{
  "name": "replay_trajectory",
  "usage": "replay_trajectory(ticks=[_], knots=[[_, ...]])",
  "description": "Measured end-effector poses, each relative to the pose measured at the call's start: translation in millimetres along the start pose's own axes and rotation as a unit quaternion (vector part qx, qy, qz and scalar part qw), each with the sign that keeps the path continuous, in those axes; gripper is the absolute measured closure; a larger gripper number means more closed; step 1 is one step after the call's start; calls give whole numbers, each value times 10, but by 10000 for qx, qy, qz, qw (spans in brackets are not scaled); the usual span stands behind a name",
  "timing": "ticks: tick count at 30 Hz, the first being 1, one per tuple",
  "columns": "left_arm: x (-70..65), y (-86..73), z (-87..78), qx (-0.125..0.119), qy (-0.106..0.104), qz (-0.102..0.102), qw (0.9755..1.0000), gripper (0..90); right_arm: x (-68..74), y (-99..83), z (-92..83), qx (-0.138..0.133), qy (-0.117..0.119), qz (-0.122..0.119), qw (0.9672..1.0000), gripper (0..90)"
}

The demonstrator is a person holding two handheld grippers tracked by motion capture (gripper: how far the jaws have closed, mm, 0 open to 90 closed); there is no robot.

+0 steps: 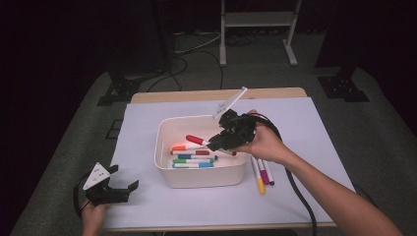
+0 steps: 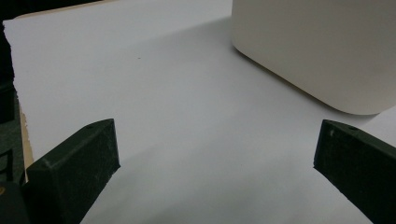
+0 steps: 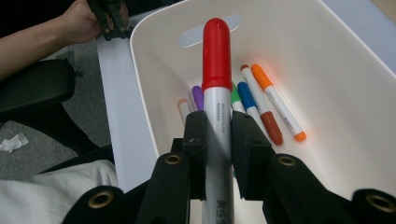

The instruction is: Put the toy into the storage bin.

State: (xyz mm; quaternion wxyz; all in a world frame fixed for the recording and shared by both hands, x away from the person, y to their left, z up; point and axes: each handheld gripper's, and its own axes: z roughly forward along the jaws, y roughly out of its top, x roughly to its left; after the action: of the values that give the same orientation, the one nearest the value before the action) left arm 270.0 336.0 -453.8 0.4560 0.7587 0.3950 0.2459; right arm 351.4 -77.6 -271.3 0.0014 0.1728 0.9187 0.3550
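A white marker with a red cap [image 3: 217,88] is clamped between the jaws of my right gripper [image 3: 218,126], which is shut on it. In the high view the right gripper [image 1: 216,142] holds that red-capped marker [image 1: 197,140] above the white bin [image 1: 164,164], cap pointing left. Several markers [image 1: 193,158] lie on the bin's floor; from the right gripper view they show as orange [image 3: 278,102], brown-red, blue, green and purple ones. My left gripper [image 1: 118,189] rests open at the table's front left, nothing between its jaws. The bin's outer wall [image 2: 322,51] stands ahead of it.
Two loose markers, yellow-tipped [image 1: 257,175] and magenta [image 1: 265,172], lie on the white paper [image 1: 305,142] just right of the bin. The paper covers a wooden table [image 1: 216,95]. Beyond it are a metal stand [image 1: 255,24] and cables on the grey floor.
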Motion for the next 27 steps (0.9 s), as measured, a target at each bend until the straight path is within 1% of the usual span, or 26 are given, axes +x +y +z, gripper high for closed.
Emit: replay_trajectory(ticks=[4, 9, 13, 16, 20, 27], knots=[[2, 1, -3, 9, 2, 39, 10000, 0, 3, 40, 122, 41, 78, -109, 9999, 759], [3, 1, -4, -4, -3, 31, 10000, 0, -8, 73, 276, 149, 148, -139, 9997, 759], [2, 0, -2, -3, -2, 25, 10000, 0, -21, 90, 395, 206, 252, -138, 9994, 759], [3, -1, -3, -26, -2, 10, 10000, 0, -28, 100, 492, 204, 370, -173, 9990, 759], [3, -2, -4, -36, -4, 21, 10000, 0, -36, 112, 630, 278, 454, -218, 9983, 758], [5, -1, -3, -32, -11, 2, 10000, 0, -42, 126, 767, 349, 569, -236, 9975, 758]])
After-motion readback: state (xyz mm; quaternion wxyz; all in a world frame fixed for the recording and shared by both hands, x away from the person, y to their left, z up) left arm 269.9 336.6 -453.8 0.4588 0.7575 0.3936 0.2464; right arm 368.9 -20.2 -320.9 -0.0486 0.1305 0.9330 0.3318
